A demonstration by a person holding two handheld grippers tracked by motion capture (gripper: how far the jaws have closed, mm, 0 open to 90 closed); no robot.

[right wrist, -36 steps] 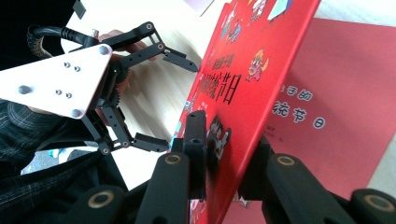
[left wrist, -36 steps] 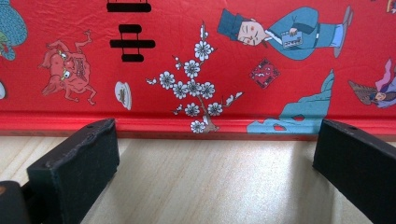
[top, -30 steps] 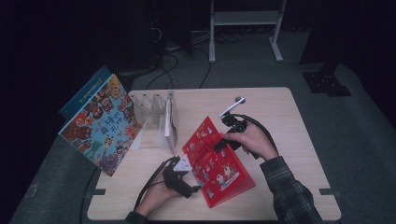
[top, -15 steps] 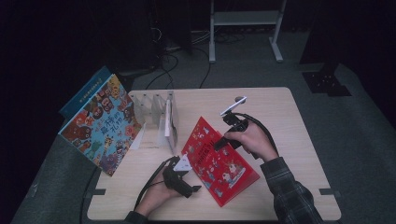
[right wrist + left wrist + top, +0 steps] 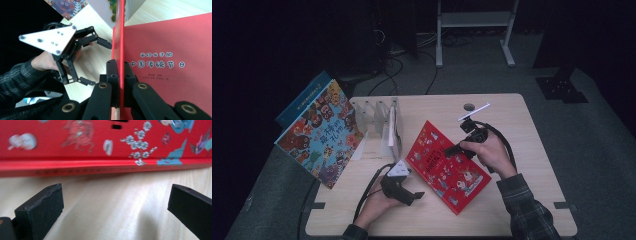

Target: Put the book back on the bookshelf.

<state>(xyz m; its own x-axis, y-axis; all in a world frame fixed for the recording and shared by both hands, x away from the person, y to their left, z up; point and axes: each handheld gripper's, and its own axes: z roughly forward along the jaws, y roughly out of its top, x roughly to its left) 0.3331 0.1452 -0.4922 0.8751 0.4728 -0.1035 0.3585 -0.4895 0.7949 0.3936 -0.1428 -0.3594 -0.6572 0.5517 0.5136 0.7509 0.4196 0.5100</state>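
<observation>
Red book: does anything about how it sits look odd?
Yes. The red book sits askew, one edge raised off the table, pinched in the right gripper. The left gripper waits open beside its spine.

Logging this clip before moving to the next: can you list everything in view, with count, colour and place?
red book: 1, red, table centre, one edge lifted
colourful book: 1, multicoloured with blue back, leaning at table's left edge
book rack: 1, clear, table's left half, a thin book standing in it
table: 1, light wood
stand legs: 1, white, floor behind
left claw: 1, black, open, facing the red book's edge
right claw: 1, black, shut on the red book's cover
</observation>
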